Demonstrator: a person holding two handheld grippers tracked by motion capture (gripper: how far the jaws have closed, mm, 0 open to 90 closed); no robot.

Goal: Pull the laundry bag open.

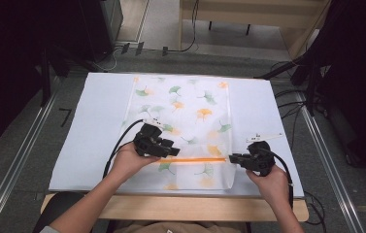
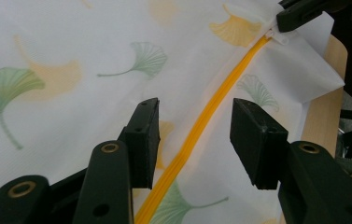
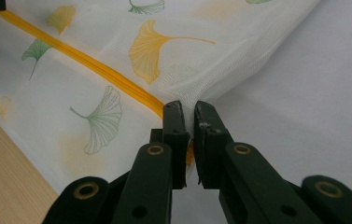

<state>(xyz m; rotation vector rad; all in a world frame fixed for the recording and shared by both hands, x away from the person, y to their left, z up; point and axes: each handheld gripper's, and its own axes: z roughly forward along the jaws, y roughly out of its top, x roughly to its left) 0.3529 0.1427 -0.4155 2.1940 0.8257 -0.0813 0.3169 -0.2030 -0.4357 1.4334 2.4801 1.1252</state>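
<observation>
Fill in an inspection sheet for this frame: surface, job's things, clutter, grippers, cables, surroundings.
Surface: white sheet over a wooden table.
Job's things: ginkgo-print mesh bag lying flat; orange zipper across its near end.
Clutter: nothing seen.
Grippers: left hand-held gripper open, straddling the zipper; right hand-held gripper shut on the bag's edge at the zipper end.
Cables: black cable trails from the left gripper.
Surroundings: grey floor, metal rails, dark equipment.

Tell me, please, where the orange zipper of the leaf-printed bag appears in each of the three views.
High view: the orange zipper runs level between the two tools, low on the bag.
Left gripper view: it climbs from bottom centre to upper right, between open jaws.
Right gripper view: it slants from upper left down to the pinching jaws.
Shared landmark: the yellow ginkgo leaf by its end.
</observation>
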